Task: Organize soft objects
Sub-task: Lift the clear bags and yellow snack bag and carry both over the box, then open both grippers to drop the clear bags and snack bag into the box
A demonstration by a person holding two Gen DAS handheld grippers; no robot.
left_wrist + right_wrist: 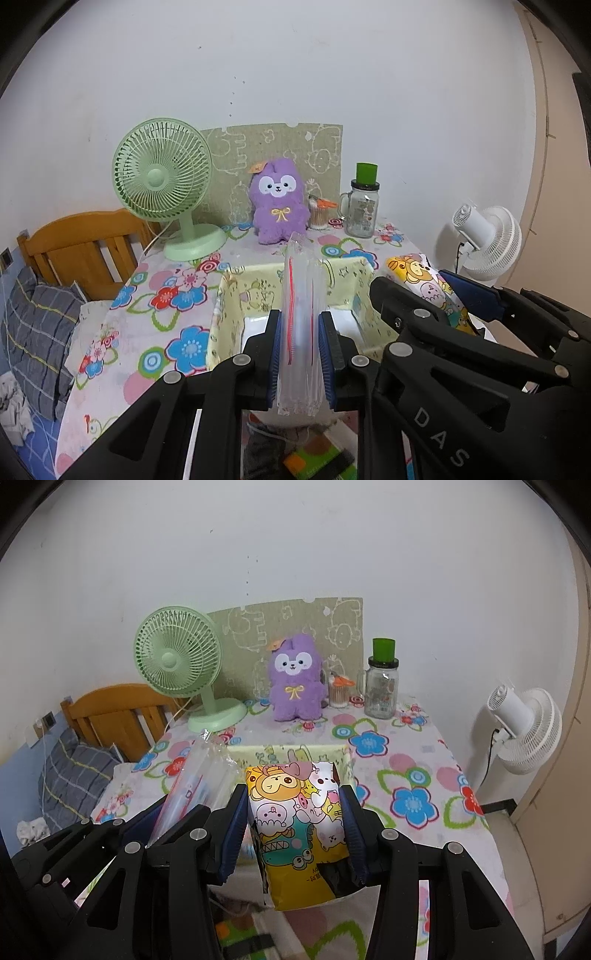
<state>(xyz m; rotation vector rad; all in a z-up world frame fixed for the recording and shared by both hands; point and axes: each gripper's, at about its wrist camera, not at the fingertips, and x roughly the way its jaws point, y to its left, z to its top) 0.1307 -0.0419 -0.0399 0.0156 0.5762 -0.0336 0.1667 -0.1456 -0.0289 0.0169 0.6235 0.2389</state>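
Observation:
My left gripper [300,330] is shut on a clear plastic zip bag [300,314] with a red seal line, held upright above the near edge of a pale yellow fabric box [229,306]. My right gripper [293,819] is shut on a yellow cartoon-print soft pack [295,812], held over the near side of the same box [291,753]. In the left wrist view the right gripper [436,295] sits just to the right with its pack [424,280]. In the right wrist view the zip bag [199,782] shows at the left. A purple plush toy [277,201] sits at the table's back.
The flowered tablecloth [177,295] covers the table. At the back stand a green desk fan [164,188], a glass jar with a green lid [364,206] and a small cup of sticks [319,214]. A white fan [524,727] stands right of the table. A wooden bed headboard [81,243] is left.

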